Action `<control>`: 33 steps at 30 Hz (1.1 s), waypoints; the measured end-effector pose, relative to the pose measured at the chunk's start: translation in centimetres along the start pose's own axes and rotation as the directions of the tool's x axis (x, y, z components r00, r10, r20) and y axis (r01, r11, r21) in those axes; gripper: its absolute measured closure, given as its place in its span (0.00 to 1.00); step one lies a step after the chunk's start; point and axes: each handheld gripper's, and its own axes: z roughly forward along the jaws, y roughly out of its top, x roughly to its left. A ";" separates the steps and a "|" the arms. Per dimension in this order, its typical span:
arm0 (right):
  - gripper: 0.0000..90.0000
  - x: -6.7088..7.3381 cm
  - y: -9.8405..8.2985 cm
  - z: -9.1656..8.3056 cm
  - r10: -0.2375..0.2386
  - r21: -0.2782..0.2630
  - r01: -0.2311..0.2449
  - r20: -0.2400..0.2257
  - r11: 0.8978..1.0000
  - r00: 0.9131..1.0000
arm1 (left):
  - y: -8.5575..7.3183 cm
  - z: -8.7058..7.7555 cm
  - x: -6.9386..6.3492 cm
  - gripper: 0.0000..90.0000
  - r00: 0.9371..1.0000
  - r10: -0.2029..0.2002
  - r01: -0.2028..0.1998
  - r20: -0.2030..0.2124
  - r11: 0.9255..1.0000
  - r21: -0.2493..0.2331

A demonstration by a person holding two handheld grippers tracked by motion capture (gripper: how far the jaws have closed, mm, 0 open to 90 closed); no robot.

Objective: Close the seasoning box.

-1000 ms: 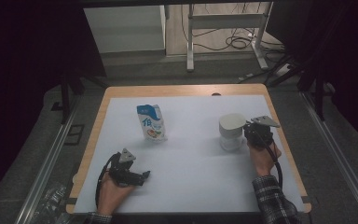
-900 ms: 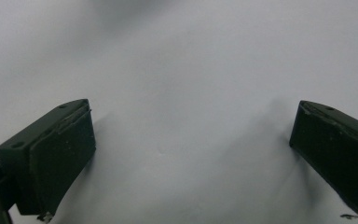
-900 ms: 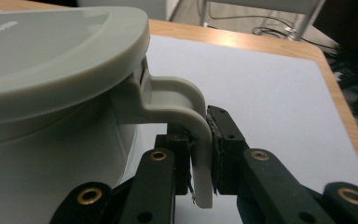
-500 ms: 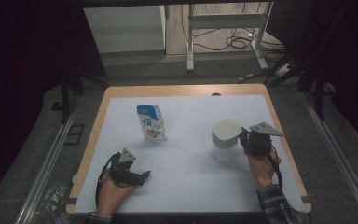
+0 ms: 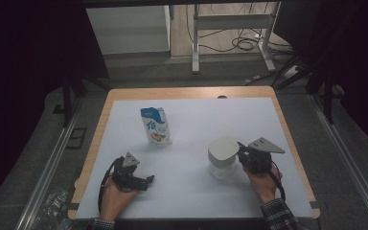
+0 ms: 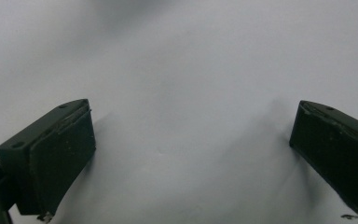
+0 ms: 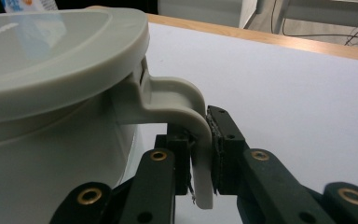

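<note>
Right gripper (image 7: 204, 154) pinching lidded jug (image 5: 222, 155) by its handle (image 7: 186, 116) in right gripper view, left gripper (image 5: 141, 182) spread over bare counter (image 6: 177, 70), high view adds milk carton (image 5: 155, 125) behind.

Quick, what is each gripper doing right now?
Left gripper: open, holding nothing.
Right gripper: shut on the jug's handle.

Pouch (image 5: 155, 125) behind and left of lidded jug (image 5: 222, 155), both on table (image 5: 191, 201).
</note>
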 end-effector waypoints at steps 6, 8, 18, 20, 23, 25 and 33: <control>0.88 0.4 -0.6 0.6 -0.018 0.003 0.018 0.006 1.000 1.000 | 0.0 0.0 0.0 0.00 1.000 0.000 0.000 0.000 1.000 0.000; 0.87 0.4 -0.7 0.7 -0.022 0.005 0.022 0.007 1.000 1.000 | 0.0 0.0 0.0 0.00 1.000 0.000 0.000 0.000 1.000 0.000; 0.83 -0.2 -1.5 0.8 -0.018 0.043 0.019 -0.016 0.999 1.000 | 0.0 0.0 0.0 0.00 1.000 -0.004 0.004 0.000 1.000 -0.004; 0.74 -0.5 -1.5 0.7 -0.015 0.048 0.016 -0.015 0.999 1.000 | 0.0 0.0 0.0 0.00 1.000 -0.003 0.003 0.000 1.000 -0.002; 0.65 -0.7 -1.5 0.3 -0.036 0.059 0.036 0.000 0.998 0.999 | 0.0 0.0 0.0 0.00 1.000 -0.002 0.002 -0.001 1.000 -0.002; 0.61 -0.7 -1.5 0.1 -0.046 0.066 0.045 0.009 0.997 0.999 | 0.0 0.0 0.0 0.00 1.000 0.000 0.000 0.000 1.000 -0.001; 0.56 -1.2 -1.7 -0.7 -0.027 0.106 0.027 -0.002 0.994 1.000 | 0.0 0.0 0.0 0.00 1.000 0.000 0.000 0.000 1.000 0.000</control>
